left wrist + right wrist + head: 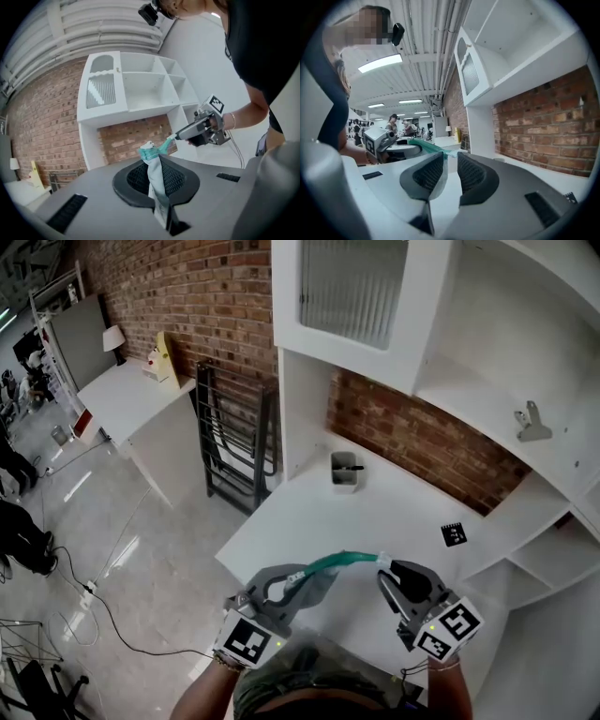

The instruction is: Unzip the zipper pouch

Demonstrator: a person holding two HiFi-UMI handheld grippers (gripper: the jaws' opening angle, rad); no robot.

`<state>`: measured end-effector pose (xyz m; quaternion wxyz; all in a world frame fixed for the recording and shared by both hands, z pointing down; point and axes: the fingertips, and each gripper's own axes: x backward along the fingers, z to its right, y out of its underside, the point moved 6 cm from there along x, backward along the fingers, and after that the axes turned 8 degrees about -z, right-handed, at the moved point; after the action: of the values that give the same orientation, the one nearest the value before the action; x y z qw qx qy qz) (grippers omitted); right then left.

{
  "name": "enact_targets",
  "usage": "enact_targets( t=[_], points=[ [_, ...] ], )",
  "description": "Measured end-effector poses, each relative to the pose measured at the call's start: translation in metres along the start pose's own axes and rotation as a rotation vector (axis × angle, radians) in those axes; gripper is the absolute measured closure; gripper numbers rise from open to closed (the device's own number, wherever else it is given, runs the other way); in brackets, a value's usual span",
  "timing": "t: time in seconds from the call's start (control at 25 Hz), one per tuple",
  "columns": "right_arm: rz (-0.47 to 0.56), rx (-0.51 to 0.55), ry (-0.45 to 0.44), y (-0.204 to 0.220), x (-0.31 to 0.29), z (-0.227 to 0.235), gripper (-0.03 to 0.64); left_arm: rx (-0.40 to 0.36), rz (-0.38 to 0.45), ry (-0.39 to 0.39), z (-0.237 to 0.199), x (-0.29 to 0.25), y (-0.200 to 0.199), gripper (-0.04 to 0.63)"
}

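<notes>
The zipper pouch (342, 562) hangs stretched above the white counter (309, 512) between both grippers. The left gripper (157, 179) has its fingers clamped on one end; the right gripper (451, 176) has its fingers slightly apart, the other end between them

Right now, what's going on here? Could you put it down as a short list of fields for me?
setting: white desk by a brick wall
held thing: zipper pouch with a teal zip, stretched between the two tools
left tool: shut on one end of the pouch
right tool: jaws apart, the pouch's other end lying against one pad
on the desk: grey cup, square marker
</notes>
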<state>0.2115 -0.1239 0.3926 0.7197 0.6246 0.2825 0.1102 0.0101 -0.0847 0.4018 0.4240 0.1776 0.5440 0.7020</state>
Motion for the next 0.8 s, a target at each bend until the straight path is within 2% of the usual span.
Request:
enact_targets(
  t=[0.08,0.16,0.36,0.52,0.64,0.8],
  points=[
    [0.036,0.011,0.057,-0.008,-0.001,-0.01,0.539,-0.006,-0.034,-0.039,0.003,-0.005,0.002,0.589],
    [0.066,0.016,0.076,-0.015,-0.002,-0.022,0.538,0.003,-0.069,-0.072,0.006,-0.008,0.006,0.589],
    [0.096,0.052,0.016,-0.03,-0.011,-0.056,0.511,-0.052,-0.15,-0.125,0.01,-0.016,0.015,0.589],
    [0.05,0.16,-0.033,-0.029,-0.035,-0.081,0.5,-0.089,-0.195,-0.173,0.012,-0.021,0.015,0.589],
    [-0.011,0.236,-0.061,-0.024,-0.053,-0.095,0.456,-0.133,-0.226,-0.189,0.017,-0.025,0.013,0.589],
    [-0.082,0.267,-0.026,-0.019,-0.07,-0.102,0.451,-0.204,-0.255,-0.195,0.024,-0.027,0.01,0.589]
  ],
)
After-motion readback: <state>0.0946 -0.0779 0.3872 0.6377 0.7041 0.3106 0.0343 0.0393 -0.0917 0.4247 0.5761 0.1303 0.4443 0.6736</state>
